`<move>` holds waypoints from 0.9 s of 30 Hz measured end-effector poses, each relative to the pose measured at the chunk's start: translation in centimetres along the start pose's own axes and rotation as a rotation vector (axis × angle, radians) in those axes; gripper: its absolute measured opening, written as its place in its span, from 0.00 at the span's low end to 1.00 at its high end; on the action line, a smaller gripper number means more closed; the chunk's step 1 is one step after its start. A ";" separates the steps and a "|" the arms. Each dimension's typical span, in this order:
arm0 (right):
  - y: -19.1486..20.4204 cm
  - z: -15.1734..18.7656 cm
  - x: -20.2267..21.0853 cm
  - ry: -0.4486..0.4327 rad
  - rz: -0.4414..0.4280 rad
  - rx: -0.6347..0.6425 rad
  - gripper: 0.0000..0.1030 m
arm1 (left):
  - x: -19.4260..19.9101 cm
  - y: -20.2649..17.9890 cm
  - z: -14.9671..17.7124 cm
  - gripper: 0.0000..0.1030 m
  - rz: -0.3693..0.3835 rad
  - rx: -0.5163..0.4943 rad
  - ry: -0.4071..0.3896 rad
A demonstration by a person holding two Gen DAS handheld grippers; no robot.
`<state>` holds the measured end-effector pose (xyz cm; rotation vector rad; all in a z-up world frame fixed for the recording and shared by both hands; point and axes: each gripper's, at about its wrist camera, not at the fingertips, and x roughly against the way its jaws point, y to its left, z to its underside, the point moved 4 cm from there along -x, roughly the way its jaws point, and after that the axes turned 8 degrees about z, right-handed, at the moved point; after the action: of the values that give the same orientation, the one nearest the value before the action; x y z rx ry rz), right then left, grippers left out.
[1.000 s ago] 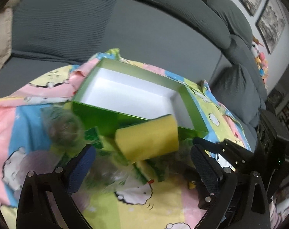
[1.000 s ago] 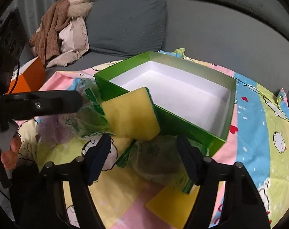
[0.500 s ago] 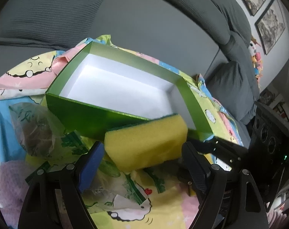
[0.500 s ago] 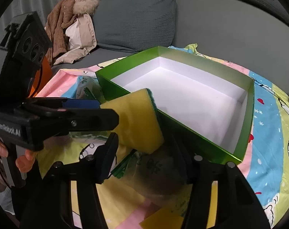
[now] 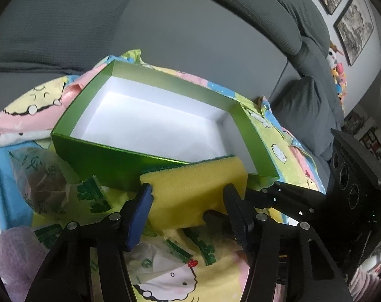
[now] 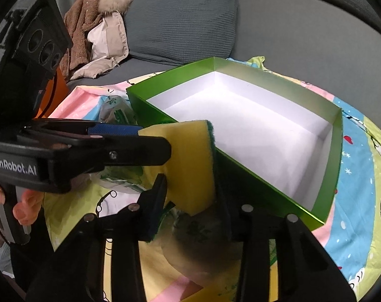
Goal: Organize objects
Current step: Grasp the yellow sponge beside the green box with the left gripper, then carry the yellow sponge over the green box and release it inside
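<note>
Yellow sponge (image 5: pixel 190 191) with a green scouring face leans against the near outer wall of the green box (image 5: pixel 110 161), its top edge at the rim. The box is white inside. Left gripper (image 5: pixel 187 201): jaws closing, both pads against the sponge's ends, pinching it. Right gripper (image 6: pixel 190 191): jaws closing with the sponge between them; contact on its far pad cannot be confirmed. Clear printed bags (image 5: pixel 39 183) lie on the cartoon blanket (image 5: pixel 286 156) just beside the box's near wall.

sponge (image 6: pixel 190 166) base: hidden by right claw (image 6: pixel 193 188) | bag contents: blurred
</note>
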<state>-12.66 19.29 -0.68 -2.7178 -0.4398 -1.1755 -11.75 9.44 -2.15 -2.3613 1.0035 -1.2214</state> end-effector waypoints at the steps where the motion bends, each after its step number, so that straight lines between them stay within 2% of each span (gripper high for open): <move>1: 0.0 -0.1 0.2 -0.004 -0.001 -0.006 0.37 | 0.3 -0.2 -0.1 0.54 -0.002 -0.006 -0.008; 12: 0.1 -2.3 6.0 -0.117 -0.003 -0.053 0.37 | 3.9 -5.2 -1.7 0.53 -0.038 -0.137 -0.104; 27: -1.2 -3.7 11.6 -0.238 0.007 -0.064 0.37 | 5.7 -10.2 -3.5 0.53 -0.066 -0.236 -0.156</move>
<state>-8.01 21.92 10.36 -2.9255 -0.4265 -0.8810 -7.74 12.88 8.91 -2.6417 1.0774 -0.9675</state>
